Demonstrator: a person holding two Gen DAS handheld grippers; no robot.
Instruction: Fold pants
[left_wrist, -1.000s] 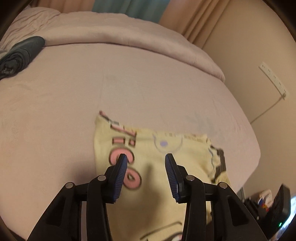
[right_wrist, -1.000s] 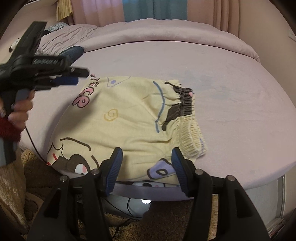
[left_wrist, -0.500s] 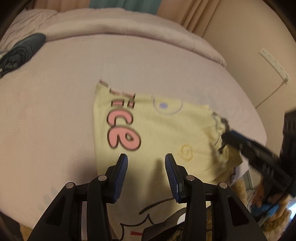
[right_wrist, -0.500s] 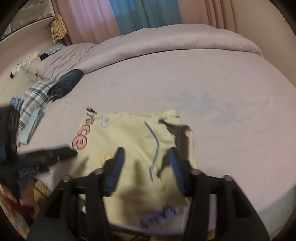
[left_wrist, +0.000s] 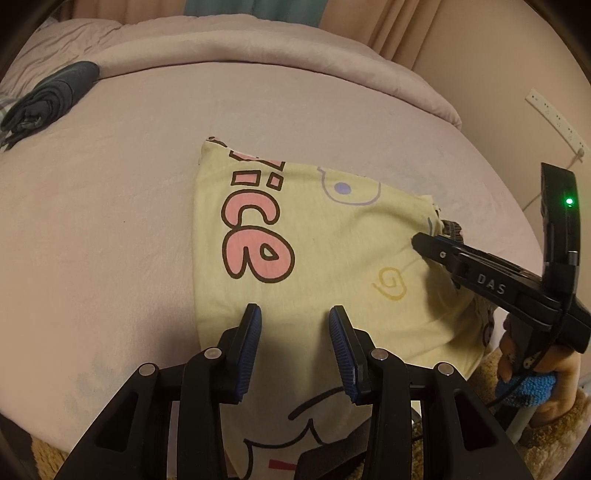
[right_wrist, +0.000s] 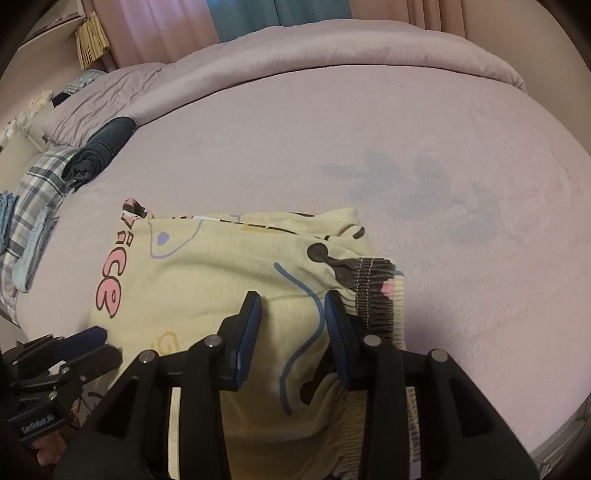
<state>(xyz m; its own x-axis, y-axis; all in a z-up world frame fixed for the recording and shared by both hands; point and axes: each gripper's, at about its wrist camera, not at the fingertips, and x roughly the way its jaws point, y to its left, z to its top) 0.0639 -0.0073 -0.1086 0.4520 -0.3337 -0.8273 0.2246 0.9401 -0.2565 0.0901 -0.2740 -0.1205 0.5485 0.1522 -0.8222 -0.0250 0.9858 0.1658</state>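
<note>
Garment: yellow cartoon-print pants (left_wrist: 332, 258) are lying on the pink bed sheet (left_wrist: 110, 240), near the bed's front edge, with the lower part hanging over that edge. They look folded lengthwise already, one leg over the other.

Waistband: the gathered elastic waistband (right_wrist: 373, 295) is sitting on the right side of the garment, partly rucked up.

Right gripper (right_wrist: 291, 317): it is pointing steeply down over the fabric just beside the waistband. Its fingers are closing, with a ridge of yellow cloth lying between them; I cannot tell whether the pads are pressing on it yet. Probable reason: taking hold of the waist end so it can be carried across for the next fold.

Left gripper (left_wrist: 295, 332): it is hovering over the leg side of the pants, below the pink lettering. Its fingers are standing partly spread with nothing pinched; cloth is only lying under them. Probable reason: getting ready to take or pin the opposite end.

Person: a hand (left_wrist: 532, 369) with a blue cuff is showing under the right gripper's handle.

Surroundings: a rolled dark garment (right_wrist: 99, 151) and a plaid cloth (right_wrist: 33, 192) are lying well apart, near the pillows.

Stage: judged early-to-middle; a crosswise fold is not yet made.
</note>
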